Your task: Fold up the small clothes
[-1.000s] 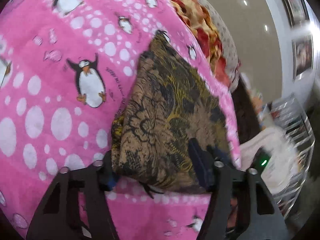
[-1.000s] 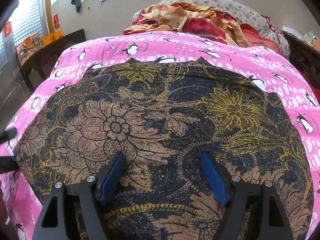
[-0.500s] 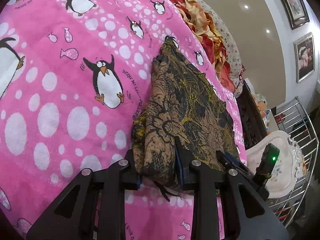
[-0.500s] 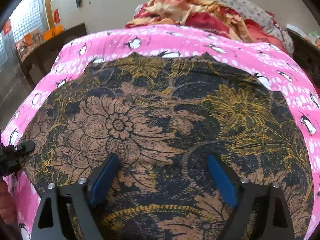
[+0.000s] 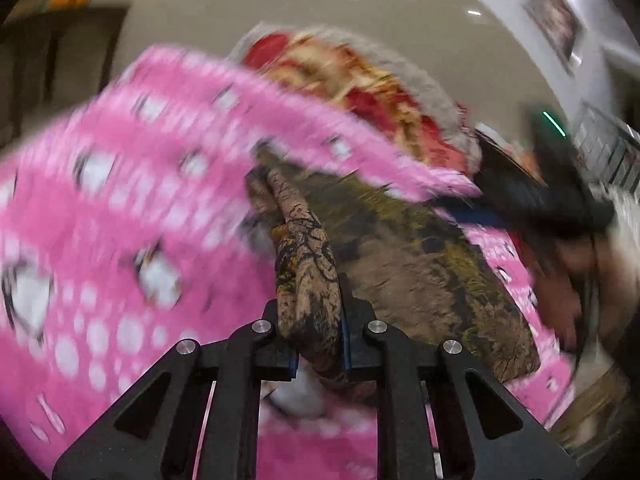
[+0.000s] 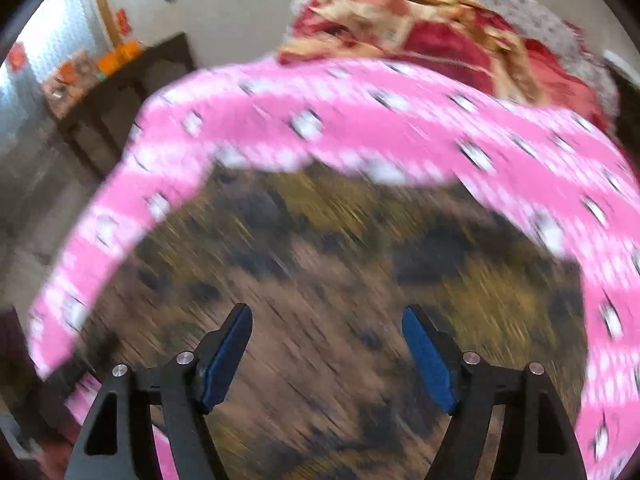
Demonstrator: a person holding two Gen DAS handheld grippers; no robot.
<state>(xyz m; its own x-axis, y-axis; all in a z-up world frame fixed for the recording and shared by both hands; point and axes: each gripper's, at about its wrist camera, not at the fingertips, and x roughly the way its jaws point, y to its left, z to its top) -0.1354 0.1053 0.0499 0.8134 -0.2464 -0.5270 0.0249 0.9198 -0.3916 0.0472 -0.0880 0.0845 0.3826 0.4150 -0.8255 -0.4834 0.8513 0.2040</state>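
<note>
Brown floral garment, black and yellow print, lies spread on the pink penguin bedspread. Its near edge is gathered into a thick fold that stands up off the bed, and that fold sits between my left fingers.

My left gripper: jaws have just been closing and now stand nearly together, pads pressed on either side of the bunched fold. The cloth bulges above and below the pads. The rest of the garment trails away from this pinch toward the right and lies flat on the bedspread.

My right gripper: jaws stand wide apart, having narrowed a little just now. The blue pads show bare on their inner faces. The garment fills the view behind and between them, but the pads do not press on it. Whether the tips touch the cloth, I cannot tell; the frame is smeared.

From the left wrist view, the right gripper shows as a dark blurred shape at the garment's far right edge, with a green light above it.

Beyond the bedspread: a heap of red and yellow blankets against a grey speckled pillow. Dark wooden furniture stands off to the left of the bed.
</note>
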